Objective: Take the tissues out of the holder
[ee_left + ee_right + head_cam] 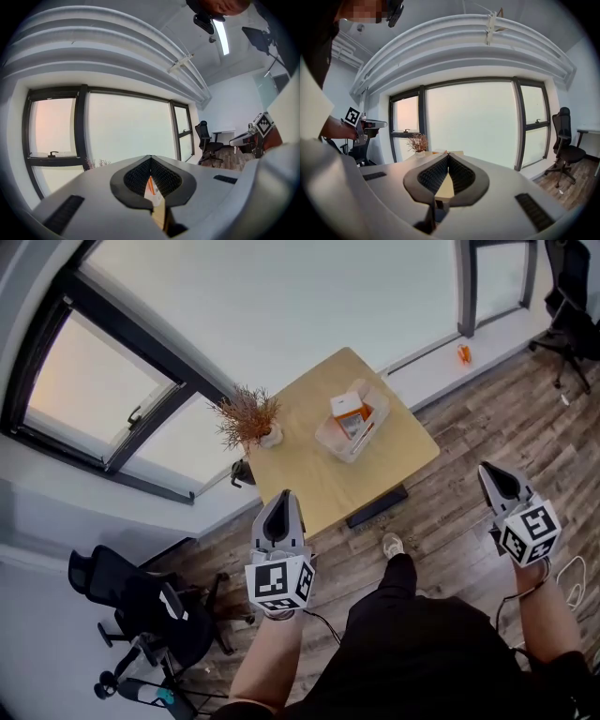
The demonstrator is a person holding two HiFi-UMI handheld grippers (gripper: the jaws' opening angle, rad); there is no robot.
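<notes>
Both grippers hang in the air in front of the person, short of a square light-wood table (319,479) that stands against a big pale window (281,296) on a wood-plank floor (459,432). The left gripper (280,496) is pinched closed: in its own view the ribbed black pads meet at the tips and grip nothing, and only a sliver of the table shows through the slot behind them. The right gripper (487,469) is closed in the same way, pads together at the tips and empty, with the tabletop seen through its slot. The orange-and-white pack of tissues (349,408) sits inside a clear plastic holder (330,439) on the far right part of the table, well apart from both grippers, and neither one touches it. At the table's far left corner a dried reddish-brown plant (247,414) stands in a small white pot (271,436), near the holder but clear of it. A black office chair (150,607) stands on the floor to the left of the person, and one pale shoe (393,545) shows just below the table's near edge.
</notes>
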